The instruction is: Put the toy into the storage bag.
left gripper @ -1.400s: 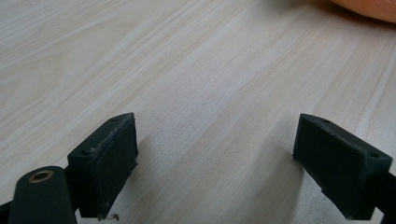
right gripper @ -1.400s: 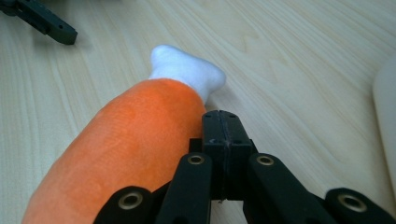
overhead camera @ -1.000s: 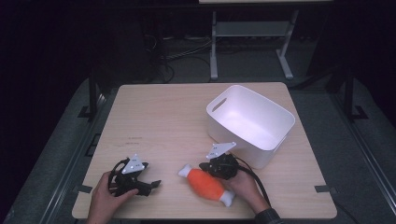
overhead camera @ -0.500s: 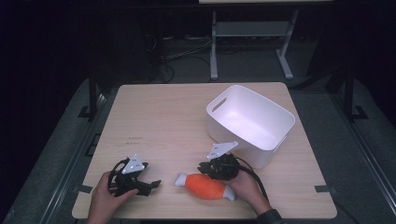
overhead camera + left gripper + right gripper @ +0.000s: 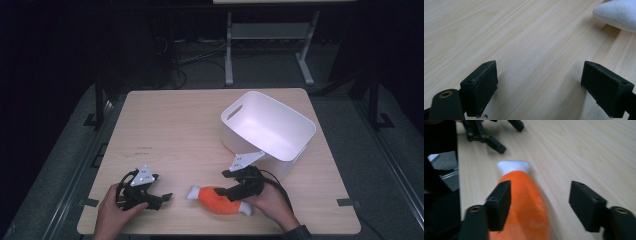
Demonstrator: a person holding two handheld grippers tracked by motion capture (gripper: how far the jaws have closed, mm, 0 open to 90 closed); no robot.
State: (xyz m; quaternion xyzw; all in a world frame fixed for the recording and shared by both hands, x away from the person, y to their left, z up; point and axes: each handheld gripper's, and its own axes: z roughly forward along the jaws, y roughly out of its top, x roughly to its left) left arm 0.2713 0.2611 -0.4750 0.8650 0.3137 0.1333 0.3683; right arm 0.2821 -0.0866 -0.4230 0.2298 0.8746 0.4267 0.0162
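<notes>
Opening just now over the orange plush toy (image 5: 220, 199), your right gripper (image 5: 226, 192) needs centering; left gripper (image 5: 161, 199) fingers (image 5: 480, 86) stay apart, empty.

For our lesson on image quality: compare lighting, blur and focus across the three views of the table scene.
High view: the table is lit, its surroundings nearly black, the white bin bright. Left gripper view: sharp wood grain, soft shadows beside the pads. Right gripper view: the orange plush toy and the far gripper look smeared and soft.
</notes>
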